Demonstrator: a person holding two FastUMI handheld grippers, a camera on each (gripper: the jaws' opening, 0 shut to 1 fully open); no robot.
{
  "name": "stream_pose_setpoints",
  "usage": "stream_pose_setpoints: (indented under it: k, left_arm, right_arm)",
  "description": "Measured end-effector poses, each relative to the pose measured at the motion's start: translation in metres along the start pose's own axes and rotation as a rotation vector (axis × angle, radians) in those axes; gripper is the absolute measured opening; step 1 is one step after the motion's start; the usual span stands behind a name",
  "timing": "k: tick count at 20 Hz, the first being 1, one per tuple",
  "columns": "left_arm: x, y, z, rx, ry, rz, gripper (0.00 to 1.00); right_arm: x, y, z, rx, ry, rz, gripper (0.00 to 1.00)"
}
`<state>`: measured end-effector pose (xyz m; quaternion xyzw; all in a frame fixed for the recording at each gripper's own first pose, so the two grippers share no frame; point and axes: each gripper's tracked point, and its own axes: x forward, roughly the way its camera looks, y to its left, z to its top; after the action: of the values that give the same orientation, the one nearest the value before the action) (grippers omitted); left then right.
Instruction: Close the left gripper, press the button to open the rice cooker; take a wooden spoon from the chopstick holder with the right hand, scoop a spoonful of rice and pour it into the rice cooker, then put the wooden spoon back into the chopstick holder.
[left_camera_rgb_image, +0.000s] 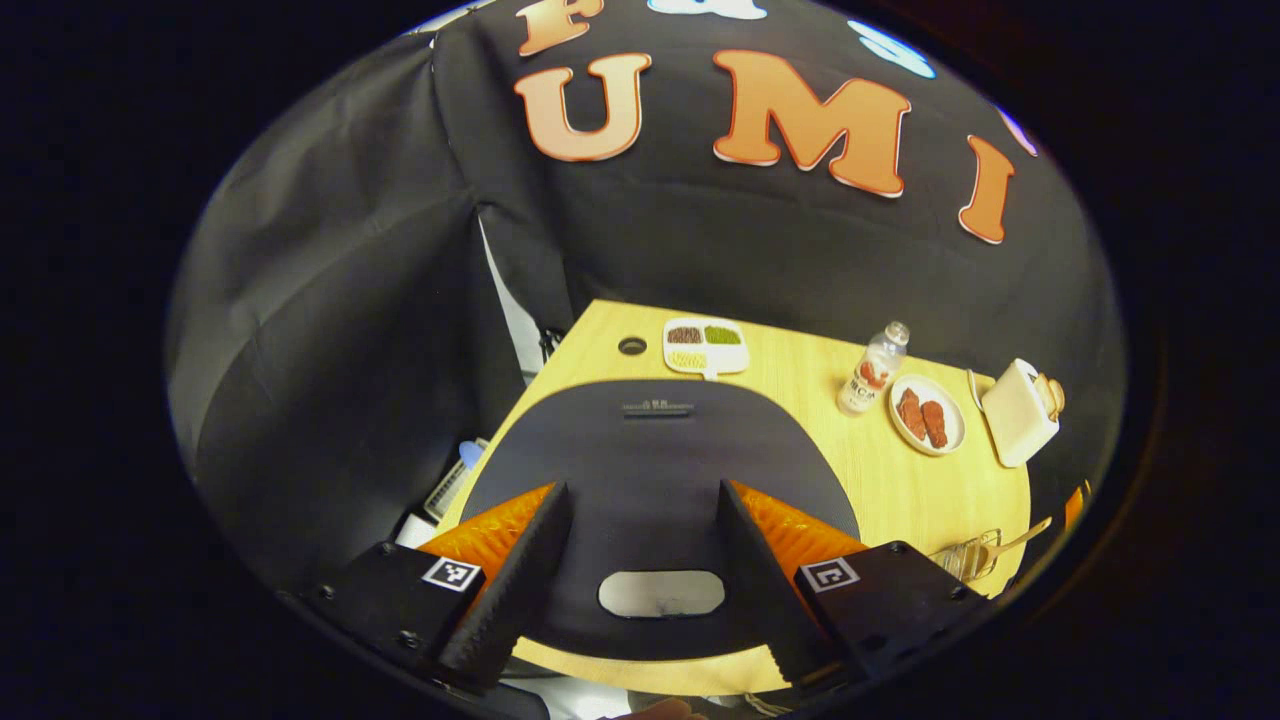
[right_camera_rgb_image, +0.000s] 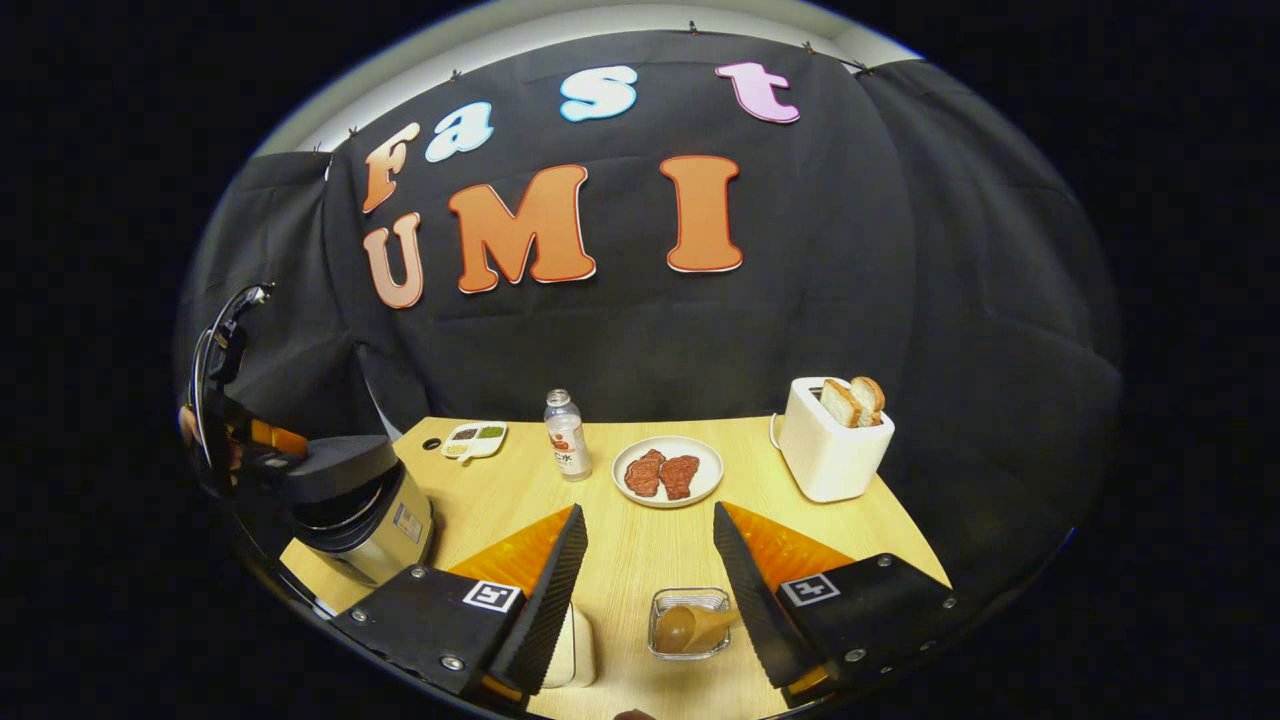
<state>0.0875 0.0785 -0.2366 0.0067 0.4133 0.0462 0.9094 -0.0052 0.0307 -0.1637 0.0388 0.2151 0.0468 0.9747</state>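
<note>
left gripper: my left gripper hangs right over the dark, rounded lid of the rice cooker, fingers spread wide with bare lid between them. The task wants them closed before poking, so I'd say that step isn't done yet.

button: the pale oval button at the lid's front edge sits between my two fingers, which is probably why I'm parked here. Lined up for the press, not touching as far as I can tell.

cooker from the other side: in the right gripper view the silver-bodied cooker is at the table's left corner, and its lid looks shut, though the angle is poor.

right gripper: my right gripper is open too, holding nothing, hovering low over the light wooden table.

spoon: the wooden spoon lies with its bowl in a small clear glass dish just ahead of my right fingers, handle running toward the right finger. So it's close for the grab.

chopstick holder: there's a pale rounded thing tucked by my right gripper's left finger; could be the holder, can't tell.

rice: can't make out rice in the dish, too small.

bystanders: clear plastic bottle, white plate with two reddish meat pieces, white toaster with bread slices, small white divided tray, all set back near the wall, out of the working lane.

next, my guess: pinch left fingers together, then push down on the button.
</note>
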Motion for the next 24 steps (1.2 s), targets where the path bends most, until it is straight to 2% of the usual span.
stream_pose_setpoints:
  k: [3,4,10,15,20,24]
  left_arm:
    - [0.014,0.001,-0.040,-0.032,0.131,0.013,1.00]
    - [0.011,0.001,-0.030,-0.039,0.098,0.021,1.00]
    - [0.019,0.000,-0.039,-0.066,0.028,0.066,1.00]
    - [0.019,0.000,-0.037,-0.064,-0.057,0.065,1.00]
    - [0.015,-0.001,-0.039,-0.073,-0.063,0.064,1.00]
    - [-0.009,-0.007,-0.036,-0.086,-0.115,0.028,1.00]
  right_arm:
    - [0.001,0.008,0.004,-0.018,-0.013,0.022,0.80]
    - [0.001,0.011,0.004,-0.022,-0.016,0.026,0.80]
    - [0.005,0.022,0.002,-0.030,-0.009,0.059,0.80]
    - [0.009,0.032,0.004,-0.050,-0.004,0.091,0.80]
    - [0.012,0.052,0.020,-0.082,-0.029,0.136,0.80]
    - [0.015,0.072,0.028,-0.095,-0.046,0.175,0.80]
